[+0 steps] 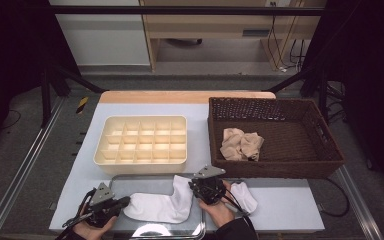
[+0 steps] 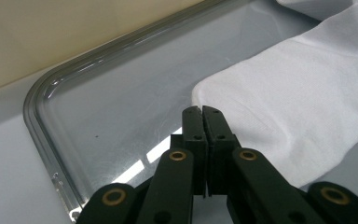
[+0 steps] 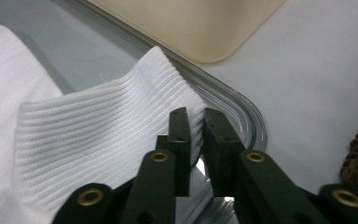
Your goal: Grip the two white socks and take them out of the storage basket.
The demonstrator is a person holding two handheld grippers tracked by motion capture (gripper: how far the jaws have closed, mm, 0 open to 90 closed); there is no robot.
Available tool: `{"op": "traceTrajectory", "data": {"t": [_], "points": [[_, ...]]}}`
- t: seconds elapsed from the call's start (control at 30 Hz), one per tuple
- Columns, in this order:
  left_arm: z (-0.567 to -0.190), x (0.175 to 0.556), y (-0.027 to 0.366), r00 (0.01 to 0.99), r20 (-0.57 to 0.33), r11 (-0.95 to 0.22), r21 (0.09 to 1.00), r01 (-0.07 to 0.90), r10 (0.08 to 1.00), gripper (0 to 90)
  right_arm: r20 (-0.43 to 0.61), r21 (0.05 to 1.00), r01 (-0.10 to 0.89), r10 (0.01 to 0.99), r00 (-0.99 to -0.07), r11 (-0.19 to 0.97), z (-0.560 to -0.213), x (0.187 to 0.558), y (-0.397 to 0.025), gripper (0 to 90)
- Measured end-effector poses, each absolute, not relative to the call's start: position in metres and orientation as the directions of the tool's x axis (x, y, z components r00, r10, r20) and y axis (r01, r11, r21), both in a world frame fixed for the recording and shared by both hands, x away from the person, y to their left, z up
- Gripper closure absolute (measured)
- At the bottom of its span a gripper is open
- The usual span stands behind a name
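From the high view, a white sock lies flat on the metal tray at the near edge of the worktop, the left claw at its toe, the right claw at its cuff. The left gripper view shows its claw pressed together on nothing, tips just beside the sock's edge over bare tray. In the right gripper view, the claw is narrow, pinching the ribbed cuff, which lifts off the tray's rim.
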State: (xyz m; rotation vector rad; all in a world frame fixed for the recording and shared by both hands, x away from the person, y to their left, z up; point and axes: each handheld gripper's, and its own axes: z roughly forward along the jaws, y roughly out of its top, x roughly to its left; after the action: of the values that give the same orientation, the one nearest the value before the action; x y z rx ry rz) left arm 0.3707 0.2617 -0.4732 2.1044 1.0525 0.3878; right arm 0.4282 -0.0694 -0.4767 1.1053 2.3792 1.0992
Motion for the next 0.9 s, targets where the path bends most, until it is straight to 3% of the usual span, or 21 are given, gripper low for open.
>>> {"op": "traceTrajectory", "data": {"t": [0.13, 0.53, 0.67, 0.9], "points": [[-0.471, 0.371, 0.264, 0.610, -0.051, -0.379, 0.742, 0.553, 0.791, 88.6, 0.023, 0.741, 0.514, 0.747, -0.664, 0.433, -0.469, 0.420, -0.078, 85.4], [-0.470, 0.377, 0.265, 0.600, -0.038, -0.373, 0.752, 0.544, 0.799, 88.5, 0.132, 0.733, 0.601, 0.801, -0.584, 0.318, -0.466, 0.391, -0.132, 85.1], [-0.471, 0.377, 0.264, 0.604, -0.026, -0.379, 0.757, 0.533, 0.797, 87.8, 0.129, 0.733, 0.597, 0.795, -0.592, 0.326, -0.467, 0.390, -0.129, 79.8], [-0.467, 0.376, 0.268, 0.586, -0.030, -0.346, 0.783, 0.518, 0.810, 72.7, 0.111, 0.799, 0.540, 0.817, -0.566, 0.266, -0.445, 0.386, -0.153, 73.9]]}}
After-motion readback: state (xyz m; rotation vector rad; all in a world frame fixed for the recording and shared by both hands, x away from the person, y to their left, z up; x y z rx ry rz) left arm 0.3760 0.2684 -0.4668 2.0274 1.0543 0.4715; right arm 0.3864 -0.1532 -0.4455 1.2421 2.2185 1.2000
